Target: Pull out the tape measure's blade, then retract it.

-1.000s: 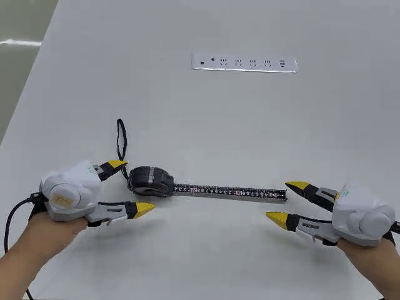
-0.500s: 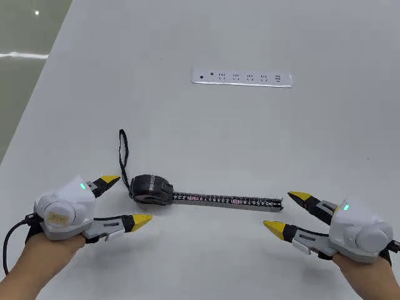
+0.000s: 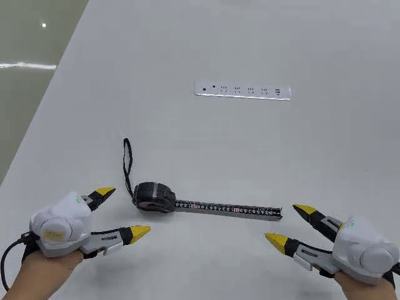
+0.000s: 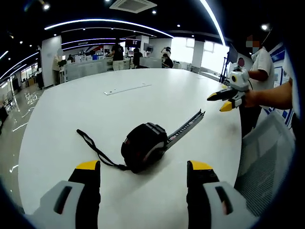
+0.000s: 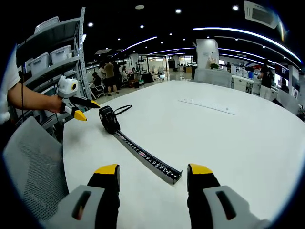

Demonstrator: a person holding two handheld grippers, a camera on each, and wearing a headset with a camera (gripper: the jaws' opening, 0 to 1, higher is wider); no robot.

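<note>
The tape measure [image 3: 152,197] lies on the white worktop [image 3: 250,144], close to the person's edge. Its dark case [image 4: 143,150] rests on the surface and its blade [image 3: 228,209] is drawn out in a straight line toward the right, flat along the worktop. A black wrist strap [image 3: 127,165] trails from the case, away from the person. Farther back, well apart from all this, lies a white power strip [image 3: 242,90].

The left gripper [image 3: 124,211] hovers just to the left of the case. Its yellow-tipped fingers [image 3: 131,234] are spread wide and hold nothing. In the left gripper view the case sits a little beyond the two tips, roughly centred in the gap and untouched.

The right gripper [image 3: 289,223] waits at the other end, its fingers [image 3: 307,210] likewise wide apart and empty. The blade's end lies just ahead of the tips — near them, not touching. In the right gripper view that end falls between the two fingers, slightly beyond them, and the blade runs off toward the case and the other gripper.
</note>
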